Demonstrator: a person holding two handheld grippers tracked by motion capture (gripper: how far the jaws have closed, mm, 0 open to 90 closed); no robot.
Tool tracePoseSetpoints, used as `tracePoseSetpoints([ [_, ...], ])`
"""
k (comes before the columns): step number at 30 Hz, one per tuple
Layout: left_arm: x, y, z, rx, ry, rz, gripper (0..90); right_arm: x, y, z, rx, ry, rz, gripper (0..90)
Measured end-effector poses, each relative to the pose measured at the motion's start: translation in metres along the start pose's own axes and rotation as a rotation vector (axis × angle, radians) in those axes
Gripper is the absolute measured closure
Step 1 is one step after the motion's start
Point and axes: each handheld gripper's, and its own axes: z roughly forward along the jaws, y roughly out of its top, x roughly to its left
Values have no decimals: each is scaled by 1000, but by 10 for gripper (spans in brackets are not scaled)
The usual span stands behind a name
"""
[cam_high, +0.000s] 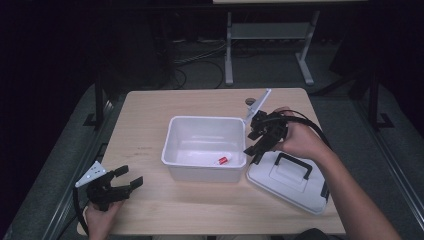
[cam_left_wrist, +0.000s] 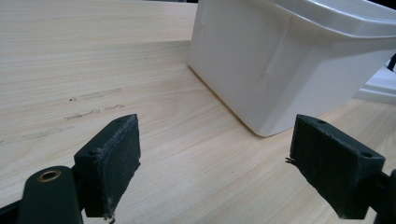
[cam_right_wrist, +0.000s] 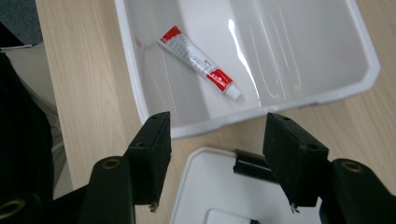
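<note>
A white plastic bin (cam_high: 200, 131) stands open in the middle of the wooden table (cam_high: 150, 107). In it lies a small white and red tube (cam_high: 222, 160), seen from above in the right gripper view as tube (cam_right_wrist: 198, 60) inside bin (cam_right_wrist: 205, 126). The bin's white lid (cam_high: 287, 182) with a black handle (cam_high: 295, 165) lies flat to the bin's right. My right gripper (cam_high: 253, 153) hovers open over the bin's near right corner and the lid (cam_right_wrist: 210, 191), holding nothing. My left gripper (cam_high: 129, 178) is open and empty near the table's front left, facing the bin (cam_left_wrist: 280, 60).
A white table frame (cam_high: 230, 45) and cables stand on the dark floor beyond the table. Bare wood (cam_left_wrist: 93, 70) lies left of the bin. The lid's edge (cam_left_wrist: 380, 86) peeks out behind the bin in the left gripper view.
</note>
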Motion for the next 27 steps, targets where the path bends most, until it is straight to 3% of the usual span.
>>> tracePoseSetpoints([
  [10, -1, 0, 1, 2, 2, -2, 153, -11, -34, -6, -12, -19, 69, 415],
  [27, -1, 0, 1, 2, 5, -3, 153, -31, -97, 13, 15, -33, 193, 417],
])
